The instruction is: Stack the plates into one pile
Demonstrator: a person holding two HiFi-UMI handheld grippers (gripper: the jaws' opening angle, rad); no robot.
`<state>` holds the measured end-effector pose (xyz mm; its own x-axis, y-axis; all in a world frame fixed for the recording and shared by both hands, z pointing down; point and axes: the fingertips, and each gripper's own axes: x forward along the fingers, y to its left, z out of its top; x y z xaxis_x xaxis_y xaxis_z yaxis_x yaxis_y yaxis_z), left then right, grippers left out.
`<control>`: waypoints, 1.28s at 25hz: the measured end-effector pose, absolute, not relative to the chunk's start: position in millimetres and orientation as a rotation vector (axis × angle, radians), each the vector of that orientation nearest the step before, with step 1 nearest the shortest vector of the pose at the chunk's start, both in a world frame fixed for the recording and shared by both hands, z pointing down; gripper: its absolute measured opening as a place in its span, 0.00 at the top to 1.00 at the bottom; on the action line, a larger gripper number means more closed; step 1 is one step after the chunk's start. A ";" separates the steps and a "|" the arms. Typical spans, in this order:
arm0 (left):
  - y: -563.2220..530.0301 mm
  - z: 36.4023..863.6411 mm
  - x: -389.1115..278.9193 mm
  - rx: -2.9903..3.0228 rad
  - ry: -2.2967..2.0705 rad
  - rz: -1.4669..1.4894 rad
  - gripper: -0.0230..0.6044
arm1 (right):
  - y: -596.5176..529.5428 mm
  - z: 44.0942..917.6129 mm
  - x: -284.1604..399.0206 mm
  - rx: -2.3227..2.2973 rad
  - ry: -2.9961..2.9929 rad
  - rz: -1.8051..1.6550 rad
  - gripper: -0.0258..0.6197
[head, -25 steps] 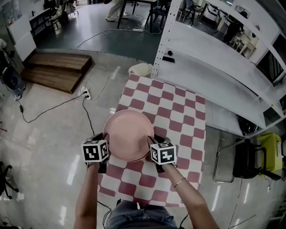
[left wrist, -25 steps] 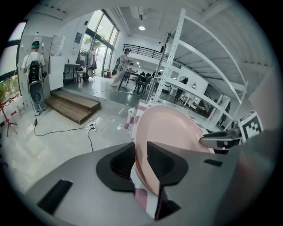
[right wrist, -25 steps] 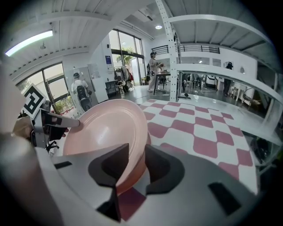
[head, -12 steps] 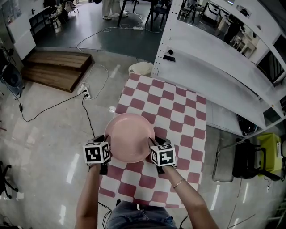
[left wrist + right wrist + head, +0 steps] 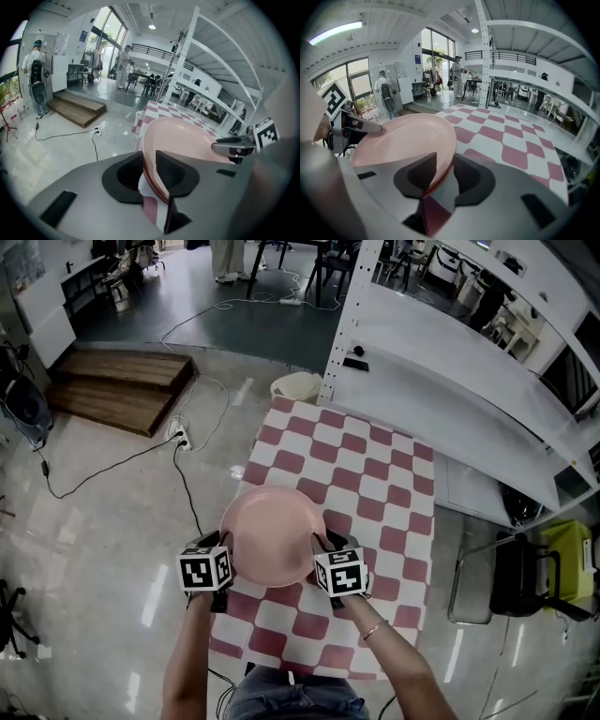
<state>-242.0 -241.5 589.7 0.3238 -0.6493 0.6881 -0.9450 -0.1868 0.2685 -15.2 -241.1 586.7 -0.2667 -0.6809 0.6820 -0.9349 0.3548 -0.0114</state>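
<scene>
1. Surface (image 5: 375,465), checkered, lies under the work.
2. Stacked pink plates (image 5: 272,535) sit over its near end: stiff, smooth, probably breakable, so opposite rims are the best grip.
3. Left tongs (image 5: 228,551) and right tongs (image 5: 319,546) each clamp the rim.

Two tongs (image 5: 228,555) (image 5: 318,546), one pile of pink plates (image 5: 272,532), one checkered cloth (image 5: 377,474)

black-and-white marker cubes (image 5: 203,570) — thin wrist bracelet (image 5: 374,628), dark jeans (image 5: 291,697).
</scene>
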 end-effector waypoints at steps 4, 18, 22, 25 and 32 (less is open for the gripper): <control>-241.9 589.4 -241.7 1.928 -1.414 0.568 0.81 | -241.8 588.9 -13.6 1.407 -2.033 0.572 0.77; -242.2 593.9 -243.0 1.939 -1.470 0.561 0.80 | -246.0 593.0 -12.6 1.431 -2.052 0.600 0.77; -242.6 593.0 -243.3 1.950 -1.501 0.552 0.79 | -247.7 590.3 -10.4 1.462 -2.073 0.598 0.77; -244.2 587.3 -245.0 1.968 -1.537 0.516 0.79 | -248.9 585.7 -9.4 1.487 -2.097 0.594 0.77; -242.2 570.5 -245.8 2.020 -1.594 0.498 0.83 | -246.6 563.2 -14.6 1.517 -2.180 0.568 0.78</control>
<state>-245.8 -242.2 570.5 0.2420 -0.7806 0.5763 -0.9698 -0.1770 0.1676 -14.6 -246.6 563.2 -0.3147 -0.7702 0.5547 -0.9430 0.3204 -0.0901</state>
